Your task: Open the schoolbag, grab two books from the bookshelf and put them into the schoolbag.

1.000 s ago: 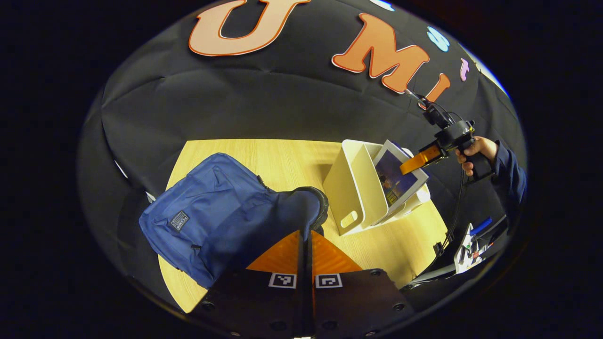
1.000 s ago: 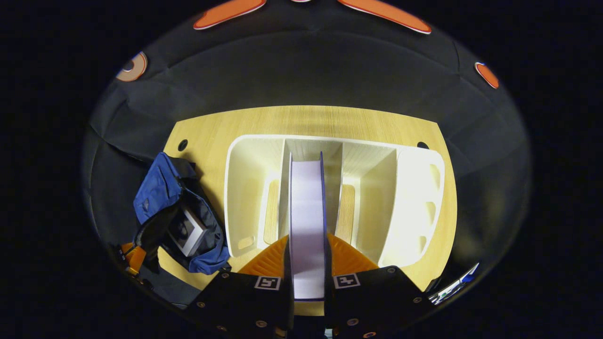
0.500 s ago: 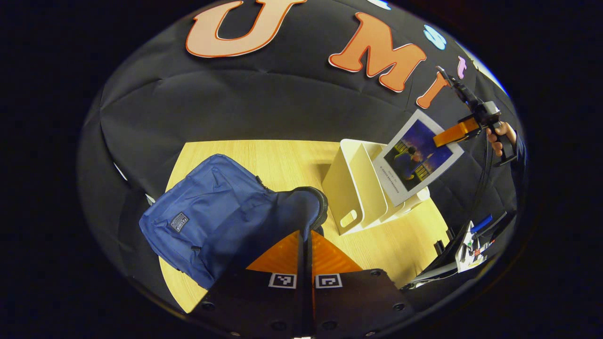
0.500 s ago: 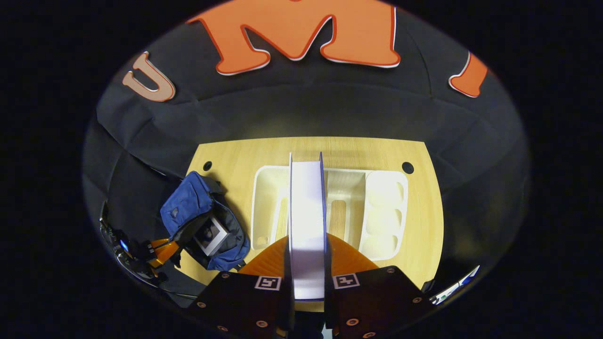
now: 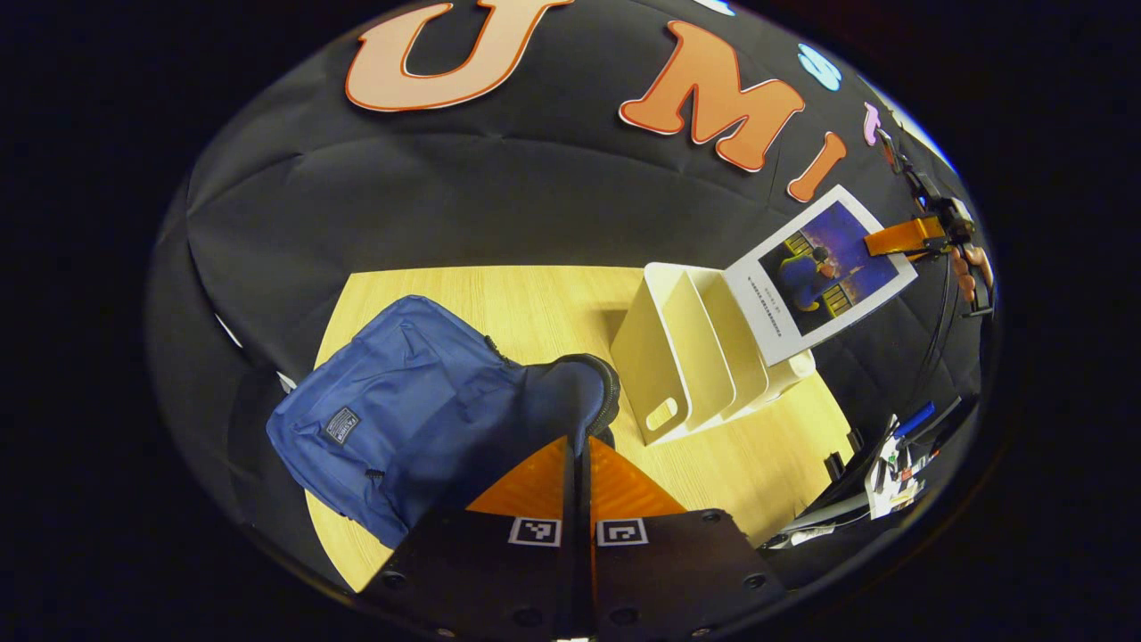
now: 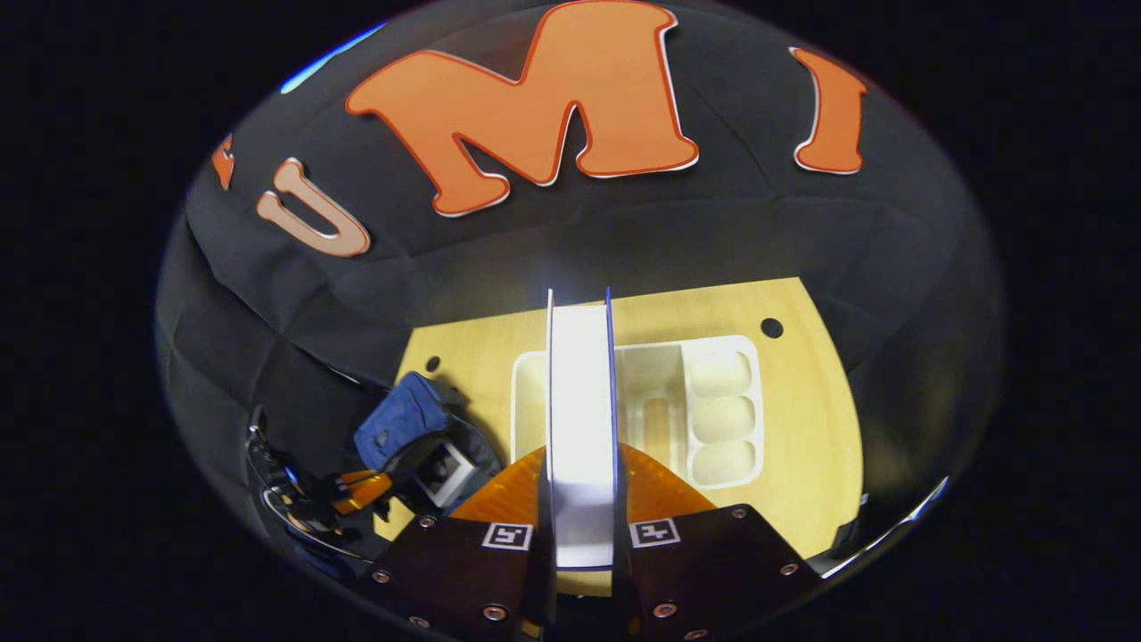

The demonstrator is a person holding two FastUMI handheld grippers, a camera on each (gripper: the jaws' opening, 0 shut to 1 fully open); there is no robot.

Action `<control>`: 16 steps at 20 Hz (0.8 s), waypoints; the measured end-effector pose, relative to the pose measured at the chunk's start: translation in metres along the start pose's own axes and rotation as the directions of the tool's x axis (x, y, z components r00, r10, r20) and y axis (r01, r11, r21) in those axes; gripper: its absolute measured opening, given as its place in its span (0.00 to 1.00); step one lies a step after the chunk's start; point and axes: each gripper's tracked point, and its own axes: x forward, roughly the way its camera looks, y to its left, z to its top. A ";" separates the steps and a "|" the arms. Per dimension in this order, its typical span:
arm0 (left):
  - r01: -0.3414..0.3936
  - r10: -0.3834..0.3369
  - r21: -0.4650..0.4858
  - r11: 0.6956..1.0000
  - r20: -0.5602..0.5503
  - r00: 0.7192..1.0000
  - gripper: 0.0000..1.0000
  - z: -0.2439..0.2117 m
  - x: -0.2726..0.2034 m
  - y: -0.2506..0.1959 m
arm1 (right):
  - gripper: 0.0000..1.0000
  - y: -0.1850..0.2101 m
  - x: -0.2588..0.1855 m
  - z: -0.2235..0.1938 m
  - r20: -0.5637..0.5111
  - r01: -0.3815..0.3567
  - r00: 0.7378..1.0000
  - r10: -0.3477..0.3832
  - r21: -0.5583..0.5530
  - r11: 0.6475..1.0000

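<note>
Right tool (image 6: 579,499): pinching thin white-edged picture-cover book (image 6: 579,419), held in the air above white plastic divided bookshelf (image 6: 722,401).
Left tool (image 5: 578,464): pressed together on flap of blue fabric schoolbag (image 5: 401,401).
Schoolbag: open, on pale wooden table (image 5: 535,294), another book (image 6: 443,470) inside.

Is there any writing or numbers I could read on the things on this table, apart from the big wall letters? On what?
Nothing here can be read.
Patch on the schoolbag: print too small.
Cover of the book held up by the right gripper: a line of print, too small and blurred.
Square markers on the left gripper: black-and-white patterns, not words.
</note>
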 end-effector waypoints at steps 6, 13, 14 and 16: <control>-0.013 0.013 0.022 1.000 -0.012 1.000 0.01 0.003 0.000 -0.001 | 0.24 0.000 0.007 -0.034 0.046 -0.176 0.984 0.170 0.183 0.967; -0.030 0.031 0.023 0.999 -0.015 0.999 0.01 0.006 0.000 0.001 | 0.23 0.026 0.009 -0.067 0.051 -0.284 0.959 0.280 0.219 0.933; -0.034 0.035 0.020 0.999 -0.014 0.999 0.01 0.007 -0.001 0.001 | 0.23 0.035 0.012 -0.073 0.045 -0.305 0.952 0.303 0.225 0.925; -0.046 0.046 0.024 0.999 -0.009 0.999 0.01 0.010 -0.002 0.003 | 0.23 0.048 0.020 -0.085 0.055 -0.329 0.944 0.326 0.246 0.912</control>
